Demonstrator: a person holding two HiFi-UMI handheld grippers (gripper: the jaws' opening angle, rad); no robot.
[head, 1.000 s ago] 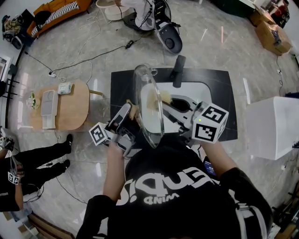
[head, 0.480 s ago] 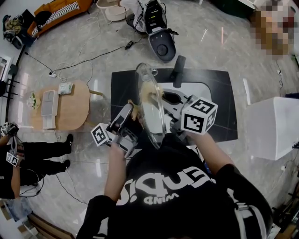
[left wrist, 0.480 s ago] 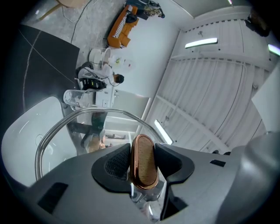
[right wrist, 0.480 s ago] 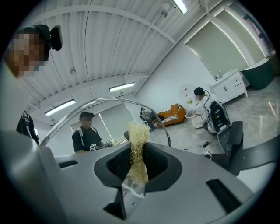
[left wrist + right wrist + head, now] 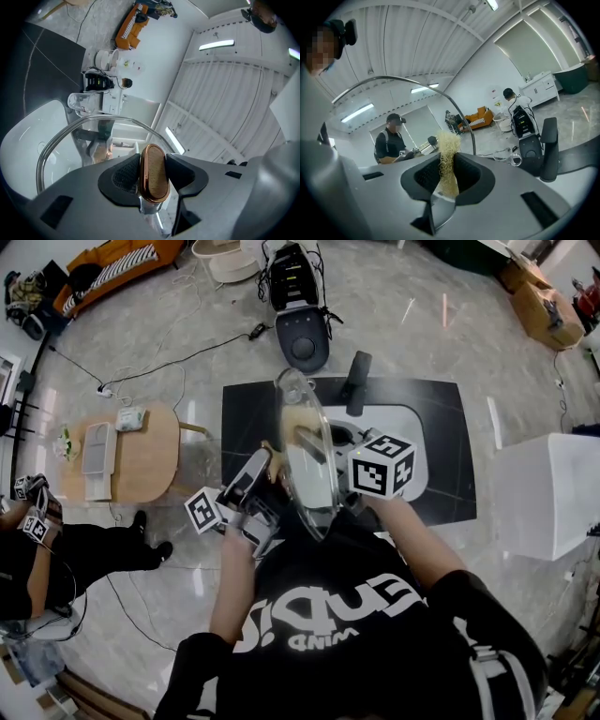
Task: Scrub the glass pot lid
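A glass pot lid (image 5: pixel 306 460) with a metal rim stands on edge over the white sink (image 5: pixel 415 425). My left gripper (image 5: pixel 260 480) is shut on its knob. In the left gripper view the copper-rimmed wooden knob (image 5: pixel 153 174) sits clamped between the pads of the left gripper (image 5: pixel 153 171), and the lid's rim (image 5: pixel 61 136) arcs beyond. My right gripper (image 5: pixel 323 454), under its marker cube, is shut on a straw-coloured fibre scrubber (image 5: pixel 447 161), which rests against the lid's far face. The right gripper (image 5: pixel 447 171) looks through the lid's rim (image 5: pixel 461 115).
The sink sits in a black counter (image 5: pixel 448 486) with a black faucet (image 5: pixel 357 381) at its back. A round wooden table (image 5: pixel 141 454) stands left, a white box (image 5: pixel 551 495) right. A black machine (image 5: pixel 298 320) is on the floor beyond. A person (image 5: pixel 56 563) sits at far left.
My right gripper with the scrubber has slid leftward in the head view, closer in along the lid. The lid and my left gripper have stayed put.
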